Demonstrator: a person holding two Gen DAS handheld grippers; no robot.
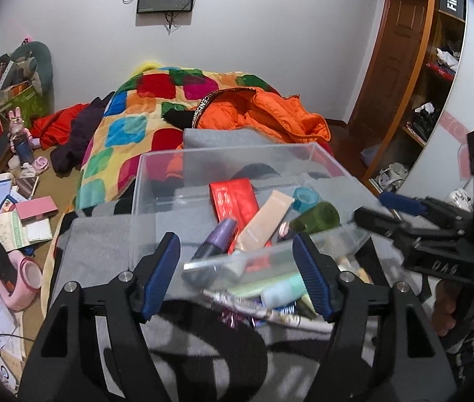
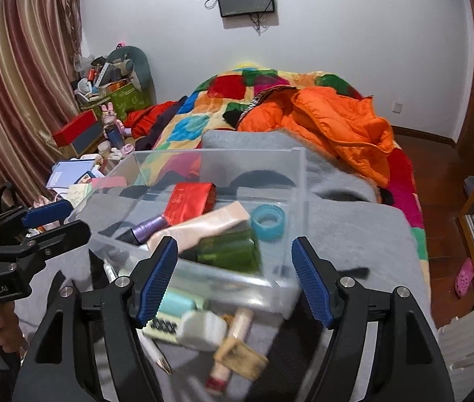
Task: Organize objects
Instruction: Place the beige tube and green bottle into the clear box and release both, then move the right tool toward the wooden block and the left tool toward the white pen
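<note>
A clear plastic box [image 1: 237,149] [image 2: 217,154] stands on a grey blanket [image 1: 103,244] on the bed. Inside lie a red packet [image 1: 233,201] [image 2: 190,201], a purple tube [image 1: 217,241], a beige tube [image 2: 203,221], a teal tape roll [image 2: 268,221] and a green bottle [image 2: 230,251]. In front of the box lie loose items: a mint tube [image 2: 178,303], a white bottle [image 2: 203,330] and a pen [image 2: 156,351]. My left gripper [image 1: 237,263] is open just before the box's near wall. My right gripper [image 2: 233,263] is open at the near right corner, holding nothing.
A patchwork quilt [image 1: 130,127] and an orange jacket [image 2: 337,124] cover the bed behind the box. Books, boxes and toys crowd the floor at left [image 1: 9,214]. A wooden wardrobe [image 1: 414,83] stands at right, with curtains [image 2: 19,83] at far left.
</note>
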